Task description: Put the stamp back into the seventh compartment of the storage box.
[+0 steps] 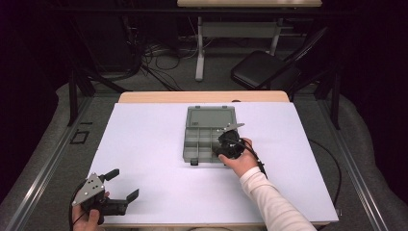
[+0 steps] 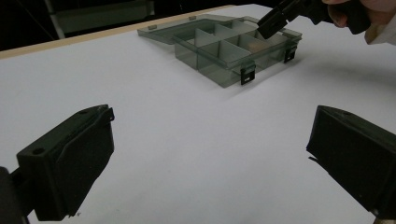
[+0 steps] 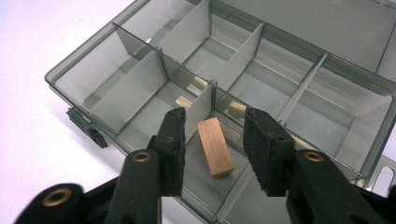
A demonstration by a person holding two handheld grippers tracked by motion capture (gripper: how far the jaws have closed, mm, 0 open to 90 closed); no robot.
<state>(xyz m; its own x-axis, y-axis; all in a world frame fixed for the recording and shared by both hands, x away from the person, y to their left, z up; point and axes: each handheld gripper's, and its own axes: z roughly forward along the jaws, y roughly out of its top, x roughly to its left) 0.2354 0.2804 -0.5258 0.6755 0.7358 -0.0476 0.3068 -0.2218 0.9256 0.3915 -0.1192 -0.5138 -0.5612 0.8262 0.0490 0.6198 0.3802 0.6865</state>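
A grey see-through compartment box (image 1: 197,139) lies open in the middle of the white table, its lid flat behind it. In the right gripper view a small wooden block (image 3: 215,146) lies on the floor of a front compartment of the box (image 3: 140,88). My right gripper (image 3: 212,144) hovers just above that block, open, its jaws standing on either side of it and apart from it. In the high view that gripper (image 1: 225,144) is over the box's front right part. My left gripper (image 1: 121,185) rests open and empty near the table's front left corner, pointing toward the box (image 2: 224,51).
The white sheet (image 1: 144,159) covers a wooden table. A black folding chair (image 1: 262,70) and cables stand on the floor beyond the far edge. Two black latches (image 2: 246,74) hang on the box's front wall.
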